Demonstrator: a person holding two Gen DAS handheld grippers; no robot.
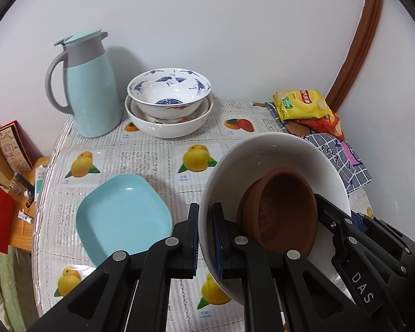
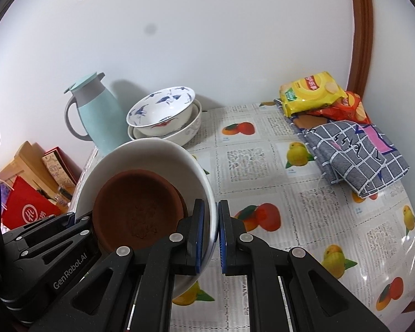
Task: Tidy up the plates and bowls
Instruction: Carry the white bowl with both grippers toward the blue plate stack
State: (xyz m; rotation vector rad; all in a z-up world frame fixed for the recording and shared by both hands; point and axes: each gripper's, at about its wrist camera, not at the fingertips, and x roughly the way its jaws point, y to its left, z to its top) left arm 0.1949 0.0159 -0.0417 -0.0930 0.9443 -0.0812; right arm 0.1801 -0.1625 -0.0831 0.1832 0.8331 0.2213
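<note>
A big white bowl (image 1: 262,155) is held tilted above the table by both grippers, with a brown clay dish (image 1: 285,210) lying inside it. My left gripper (image 1: 206,238) is shut on the bowl's left rim. My right gripper (image 2: 210,238) is shut on the bowl's right rim (image 2: 207,193); the clay dish (image 2: 135,210) shows there too. A light blue square plate (image 1: 124,215) lies on the table at the left. A blue-patterned bowl (image 1: 168,90) sits stacked in a larger white bowl (image 1: 168,127) at the back.
A light blue thermos jug (image 1: 91,88) stands at the back left beside the stacked bowls. Snack bags (image 1: 301,105) and a folded checked cloth (image 1: 343,163) lie at the back right. The table's left edge (image 1: 41,221) drops to a cluttered wooden shelf.
</note>
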